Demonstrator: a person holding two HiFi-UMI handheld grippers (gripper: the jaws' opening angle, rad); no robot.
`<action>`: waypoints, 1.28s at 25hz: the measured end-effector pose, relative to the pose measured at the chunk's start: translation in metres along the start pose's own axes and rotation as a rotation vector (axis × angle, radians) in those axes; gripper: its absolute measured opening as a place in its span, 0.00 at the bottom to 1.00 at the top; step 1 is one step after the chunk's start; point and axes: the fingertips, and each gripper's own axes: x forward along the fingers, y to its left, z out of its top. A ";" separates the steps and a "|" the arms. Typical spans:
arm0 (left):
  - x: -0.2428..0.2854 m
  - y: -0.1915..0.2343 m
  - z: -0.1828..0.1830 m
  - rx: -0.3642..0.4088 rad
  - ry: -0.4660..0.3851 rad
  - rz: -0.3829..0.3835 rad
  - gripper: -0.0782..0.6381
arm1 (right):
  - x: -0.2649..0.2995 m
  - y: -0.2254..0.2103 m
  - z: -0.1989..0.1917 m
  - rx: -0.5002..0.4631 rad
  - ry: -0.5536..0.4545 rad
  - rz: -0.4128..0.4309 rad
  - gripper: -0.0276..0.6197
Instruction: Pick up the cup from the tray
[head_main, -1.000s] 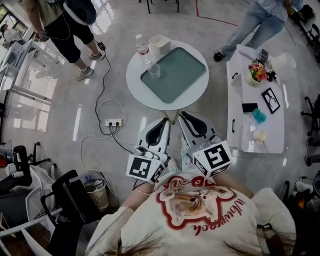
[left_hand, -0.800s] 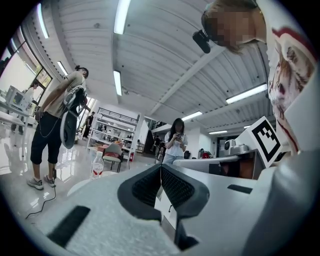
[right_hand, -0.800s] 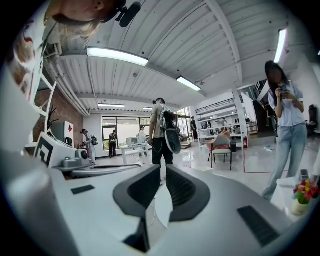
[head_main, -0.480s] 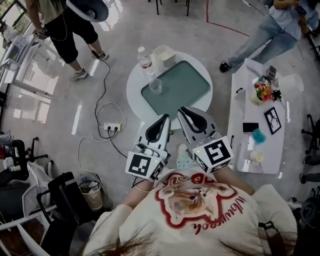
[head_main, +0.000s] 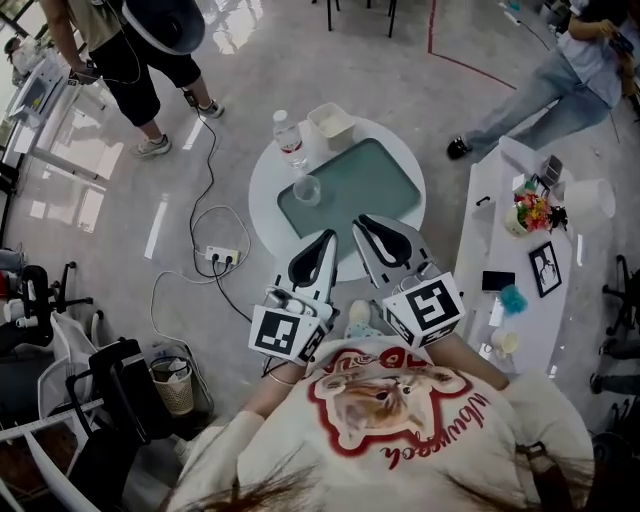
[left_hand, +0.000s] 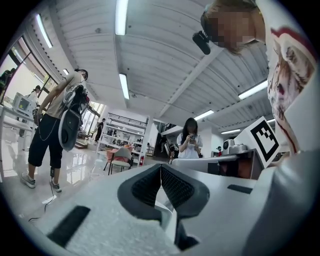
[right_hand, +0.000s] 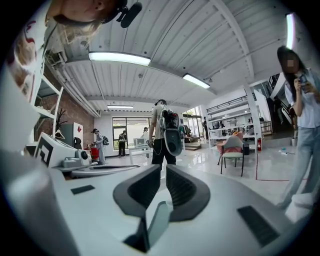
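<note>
In the head view a clear cup (head_main: 307, 189) stands upright on the left corner of a green tray (head_main: 358, 185), which lies on a round white table (head_main: 268, 195). Both grippers are held side by side below the table's near edge and point toward it. My left gripper (head_main: 329, 237) is shut and holds nothing; its dark pads (left_hand: 145, 186) meet at the tips. My right gripper (head_main: 362, 220) is shut too, its tips over the table's near rim, well short of the cup. Neither gripper view shows the cup or the tray; the left gripper (left_hand: 160, 166) and the right gripper (right_hand: 163, 167) face the room.
A water bottle (head_main: 290, 140) and a white box (head_main: 331, 122) stand on the round table behind the tray. A long white table (head_main: 480, 235) with flowers (head_main: 535, 212) and a picture frame (head_main: 545, 268) is at the right. A power strip (head_main: 225, 255) and cables lie on the floor at left. People stand at upper left and upper right.
The round table and tray have come closer to the grippers in the head view. Both grippers stay shut, side by side.
</note>
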 end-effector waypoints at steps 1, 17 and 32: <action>0.002 0.001 -0.001 0.000 0.005 0.005 0.13 | 0.002 -0.003 0.000 -0.002 0.000 0.006 0.12; 0.019 0.057 0.014 -0.008 0.006 -0.006 0.13 | 0.053 -0.006 0.011 0.017 -0.001 -0.026 0.12; 0.014 0.099 0.018 -0.006 0.006 -0.096 0.13 | 0.087 0.008 0.012 0.016 -0.021 -0.129 0.12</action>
